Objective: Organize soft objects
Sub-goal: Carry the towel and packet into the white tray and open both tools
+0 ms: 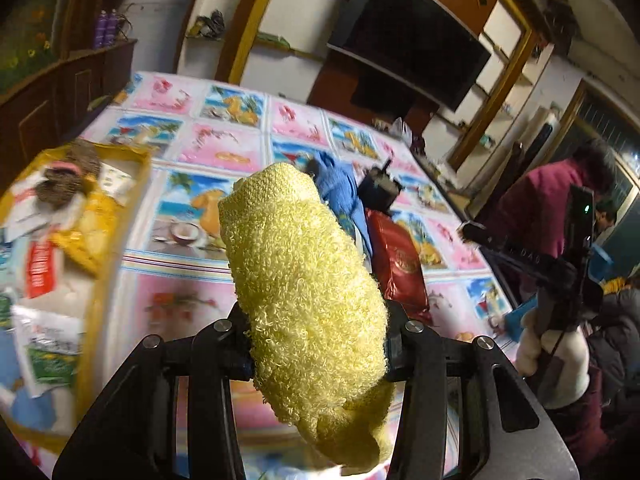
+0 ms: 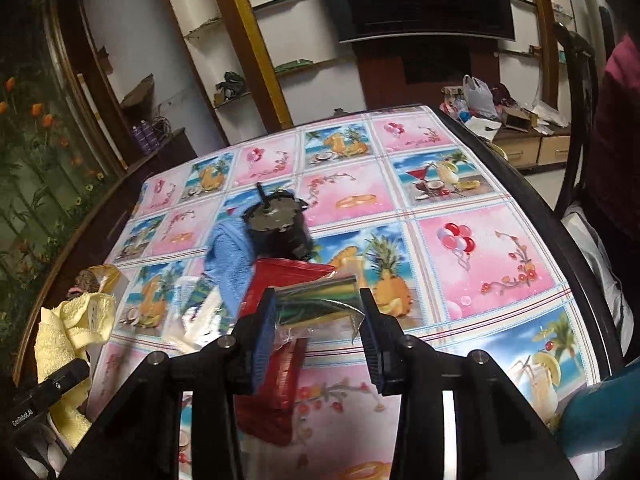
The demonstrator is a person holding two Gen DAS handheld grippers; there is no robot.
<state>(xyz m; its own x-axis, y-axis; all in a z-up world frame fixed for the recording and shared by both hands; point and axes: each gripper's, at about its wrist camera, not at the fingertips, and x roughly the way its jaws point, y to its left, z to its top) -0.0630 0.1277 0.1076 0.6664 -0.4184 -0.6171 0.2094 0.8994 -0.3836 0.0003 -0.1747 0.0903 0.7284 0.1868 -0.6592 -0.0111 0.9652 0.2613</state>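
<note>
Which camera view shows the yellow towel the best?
The left wrist view: the yellow towel fills the centre, pinched in the left hand-held gripper, its curly loops sharp. The right wrist view shows the towel only at the left edge, small and partly hidden.

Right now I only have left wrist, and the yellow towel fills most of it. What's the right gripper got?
Observer: The right gripper is shut on a shiny green foil packet in clear wrap.
Operator: Anything under it?
Observer: The red pouch shows just behind and below the packet. I cannot tell whether they touch.
Operator: What is my towel hiding on the table?
Observer: A crumpled clear plastic bag lies left of the red pouch, in front of the blue cloth.
</note>
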